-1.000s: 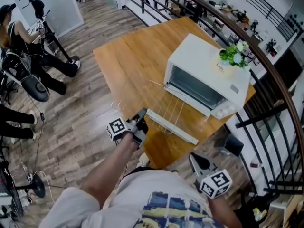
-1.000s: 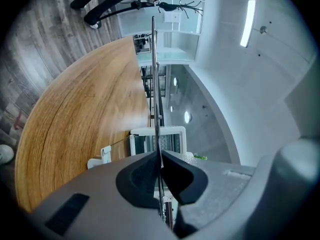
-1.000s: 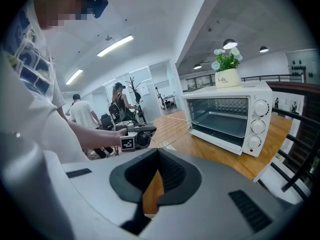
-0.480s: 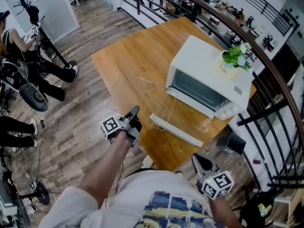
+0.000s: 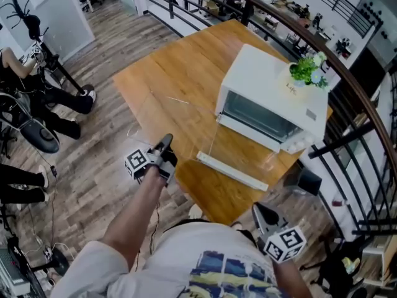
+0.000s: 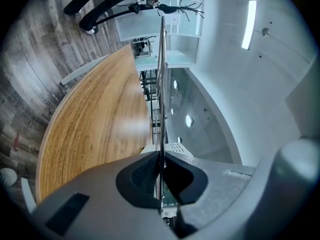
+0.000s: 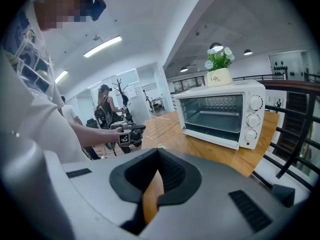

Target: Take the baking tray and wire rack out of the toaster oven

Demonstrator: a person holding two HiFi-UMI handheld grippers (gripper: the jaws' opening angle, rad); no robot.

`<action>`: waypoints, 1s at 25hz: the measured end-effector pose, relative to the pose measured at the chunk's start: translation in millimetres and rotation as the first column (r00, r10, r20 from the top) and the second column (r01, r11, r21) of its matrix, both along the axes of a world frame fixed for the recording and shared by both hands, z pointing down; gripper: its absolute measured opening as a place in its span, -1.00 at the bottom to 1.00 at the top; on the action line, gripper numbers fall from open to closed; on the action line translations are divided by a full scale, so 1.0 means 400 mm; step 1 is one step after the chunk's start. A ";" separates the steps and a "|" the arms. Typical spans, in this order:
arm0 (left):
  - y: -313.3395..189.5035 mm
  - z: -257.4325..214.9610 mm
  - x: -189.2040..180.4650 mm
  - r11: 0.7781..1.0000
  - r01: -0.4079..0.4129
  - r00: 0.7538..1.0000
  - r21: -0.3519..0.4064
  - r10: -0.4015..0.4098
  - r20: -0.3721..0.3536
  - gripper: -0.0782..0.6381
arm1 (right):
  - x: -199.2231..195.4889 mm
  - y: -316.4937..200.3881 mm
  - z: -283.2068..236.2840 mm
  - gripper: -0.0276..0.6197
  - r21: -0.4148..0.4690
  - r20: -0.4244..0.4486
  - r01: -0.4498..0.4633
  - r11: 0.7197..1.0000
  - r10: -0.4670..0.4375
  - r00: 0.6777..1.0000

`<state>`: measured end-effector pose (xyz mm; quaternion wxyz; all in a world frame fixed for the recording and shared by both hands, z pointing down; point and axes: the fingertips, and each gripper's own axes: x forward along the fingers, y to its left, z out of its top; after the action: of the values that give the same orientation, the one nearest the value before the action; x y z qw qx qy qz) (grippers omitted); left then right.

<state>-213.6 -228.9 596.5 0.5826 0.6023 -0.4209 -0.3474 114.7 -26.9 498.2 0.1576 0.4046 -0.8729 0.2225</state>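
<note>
Worktop (image 5: 186,61): a wooden top by a dark railing (image 5: 347,85), with the oven on its right end.
Toaster oven (image 5: 273,82): white, knobs down its right side, cavity open to the front.
Oven door (image 5: 232,169): folded down flat, its white handle bar toward the person.
Wire rack (image 6: 162,84): out of the cavity, over the worktop between the left gripper and the open door. It shows only as faint thin wires from the head view, and whether it touches the wood I cannot tell.
Baking tray (image 7: 212,116): lies flat inside the oven cavity.
Left gripper (image 5: 166,141): at the worktop's near edge, its fingers pinched tight on one wire of the rack's rim.
Right gripper (image 5: 257,208): low by the person's body, well apart from the oven, its fingers pressed together with nothing between them.
Flower pot (image 5: 298,82): stands on the oven's top.
</note>
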 end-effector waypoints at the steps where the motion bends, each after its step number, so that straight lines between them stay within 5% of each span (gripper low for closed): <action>1: -0.007 0.005 -0.007 1.000 0.001 1.000 -0.003 -0.001 0.005 -0.78 | 0.000 0.001 0.001 -0.91 0.000 -0.001 -0.006 1.000 0.006 1.000; 25: -0.153 0.160 -0.109 0.996 0.007 0.999 -0.083 -0.003 0.053 -0.78 | -0.001 -0.032 0.018 -0.91 -0.017 -0.021 -0.094 0.995 0.093 0.995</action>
<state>-257.3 -290.2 660.5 0.5950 0.5854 -0.4518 -0.3148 114.3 -39.7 505.3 0.1596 0.4458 -0.8493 0.2336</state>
